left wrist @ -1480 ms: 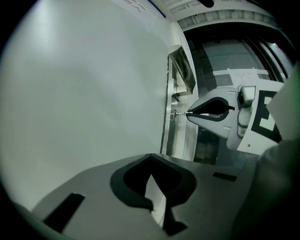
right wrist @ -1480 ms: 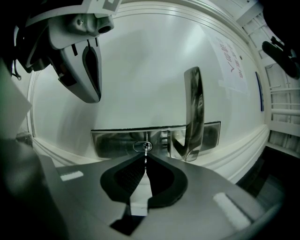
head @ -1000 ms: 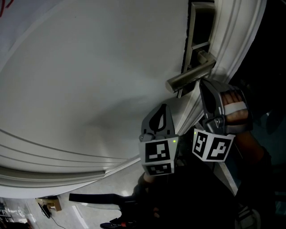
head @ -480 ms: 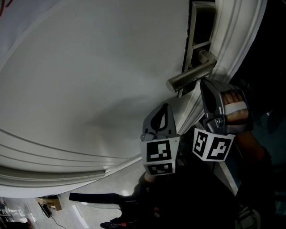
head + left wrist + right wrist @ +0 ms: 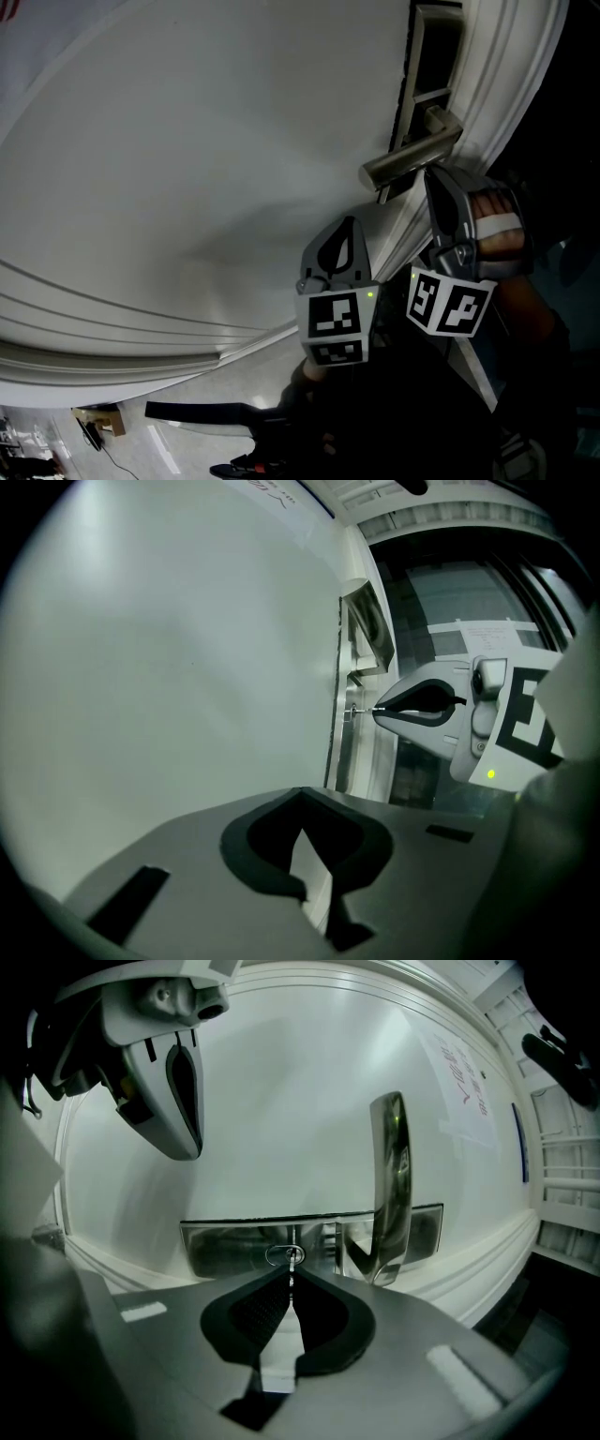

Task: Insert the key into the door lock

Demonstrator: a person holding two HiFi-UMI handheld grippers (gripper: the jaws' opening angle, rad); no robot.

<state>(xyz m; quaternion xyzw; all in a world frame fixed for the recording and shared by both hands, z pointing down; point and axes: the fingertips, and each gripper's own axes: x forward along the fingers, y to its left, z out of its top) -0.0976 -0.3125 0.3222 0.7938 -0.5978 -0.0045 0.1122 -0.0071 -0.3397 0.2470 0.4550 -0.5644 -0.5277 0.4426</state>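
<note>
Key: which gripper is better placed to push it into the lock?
Right. The right gripper is shut on the key, its tip at the keyhole; the left gripper is shut on nothing, off to the side.

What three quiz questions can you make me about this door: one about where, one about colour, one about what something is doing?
1. Where is the tip of the thin metal key?
A. on the floor
B. at the keyhole in the shiny steel lock plate
C. hanging from a hook

2. What colour is the big flat door?
A. white
B. red
C. green

3. What are the jaws of the right gripper doing?
A. standing wide open
B. pinching the key
C. squeezing a ball

Answers:
1 B, the right gripper view shows the key's tip right at the keyhole in the plate.
2 A, the head view shows a plain white door.
3 B, the two jaws meet on the key in the right gripper view.
</note>
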